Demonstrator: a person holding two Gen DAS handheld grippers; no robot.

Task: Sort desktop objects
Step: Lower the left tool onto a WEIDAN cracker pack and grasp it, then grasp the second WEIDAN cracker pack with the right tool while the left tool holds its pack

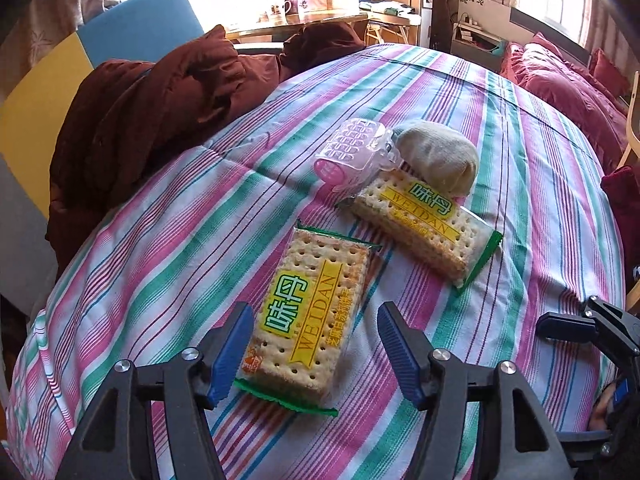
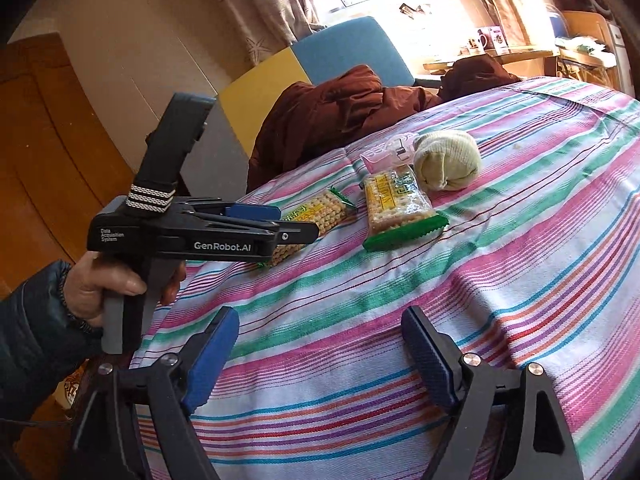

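Lettering "WEIDAN" on both cracker packs: near cracker pack (image 1: 308, 316) between spread blue pads of left gripper (image 1: 316, 354), no clamp; far cracker pack (image 1: 424, 220) touching pink plastic case (image 1: 354, 152) & balled cream sock (image 1: 440, 156). "GenRobot.AI" on left gripper body. Right gripper (image 2: 320, 356) jaws spread, empty, over striped cloth (image 2: 520, 260). Maroon garment (image 1: 140, 120) at far edge.

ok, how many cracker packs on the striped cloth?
2. One clear-wrapped cracker pack with yellow label lies between the open left gripper fingers; the second matching cracker pack lies farther off, touching the rolled cream sock and pink plastic case. None seem hidden.
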